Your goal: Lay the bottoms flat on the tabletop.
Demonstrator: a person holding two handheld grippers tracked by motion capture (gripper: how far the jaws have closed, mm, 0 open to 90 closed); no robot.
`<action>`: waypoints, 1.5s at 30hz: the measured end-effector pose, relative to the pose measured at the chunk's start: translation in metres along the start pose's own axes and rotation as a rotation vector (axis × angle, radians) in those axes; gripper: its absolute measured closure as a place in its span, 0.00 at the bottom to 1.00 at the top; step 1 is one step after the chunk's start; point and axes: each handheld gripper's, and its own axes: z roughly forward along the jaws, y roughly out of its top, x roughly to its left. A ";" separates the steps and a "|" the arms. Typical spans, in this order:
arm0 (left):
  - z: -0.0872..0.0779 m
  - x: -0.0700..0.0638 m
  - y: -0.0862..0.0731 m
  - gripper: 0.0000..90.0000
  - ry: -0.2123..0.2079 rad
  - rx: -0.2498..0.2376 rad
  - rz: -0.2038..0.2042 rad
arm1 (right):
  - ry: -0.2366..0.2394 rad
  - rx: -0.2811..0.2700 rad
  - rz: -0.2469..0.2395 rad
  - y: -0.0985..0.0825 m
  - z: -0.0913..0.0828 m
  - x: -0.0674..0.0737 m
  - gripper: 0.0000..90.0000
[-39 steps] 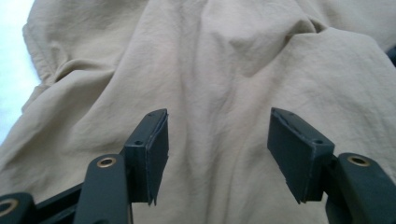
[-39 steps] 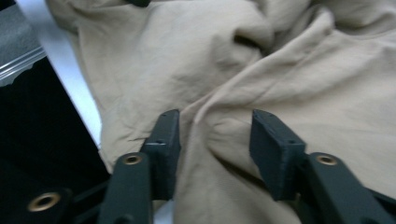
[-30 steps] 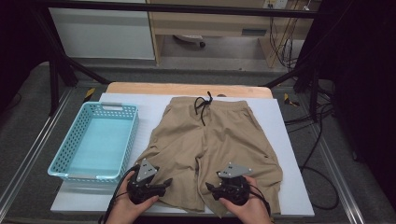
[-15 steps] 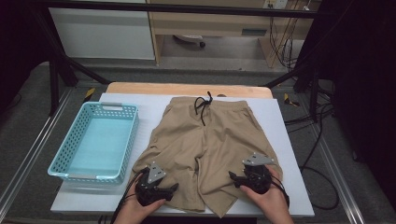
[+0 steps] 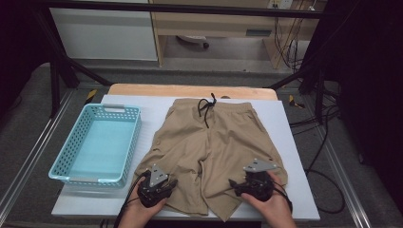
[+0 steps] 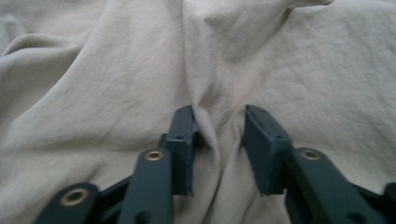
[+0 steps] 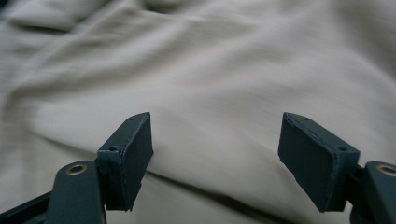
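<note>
White table (image 5: 119, 204), shorts (image 5: 209, 142) fold between closing left fingers (image 6: 182, 140), apparently unpinched; right fingers (image 7: 128, 154) spread.

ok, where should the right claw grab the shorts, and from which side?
Take the shorts at the near hem of the leg on that side, coming in low from the table's near edge. The cloth lies flat there with a free edge, and the right claw stands open over it.
</note>
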 end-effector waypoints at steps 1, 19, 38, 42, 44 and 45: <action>0.000 0.000 0.000 0.75 -0.003 -0.001 0.003 | 0.016 0.004 -0.018 0.003 0.004 0.008 0.30; -0.008 -0.006 0.000 1.00 -0.105 0.031 -0.025 | 0.066 0.021 -0.091 0.017 0.022 0.059 0.26; -0.024 -0.020 0.001 0.74 -0.078 0.006 0.001 | 0.072 0.025 -0.030 0.045 0.055 0.058 0.42; -0.031 -0.015 0.006 0.64 -0.038 -0.035 0.010 | 0.070 0.060 -0.028 0.038 0.064 0.055 0.59; -0.035 -0.010 0.009 0.61 -0.020 -0.057 -0.002 | 0.056 0.059 -0.043 0.035 0.066 0.055 0.66; -0.036 -0.006 0.010 0.59 -0.003 -0.063 -0.003 | 0.055 0.051 -0.047 0.035 0.066 0.055 0.70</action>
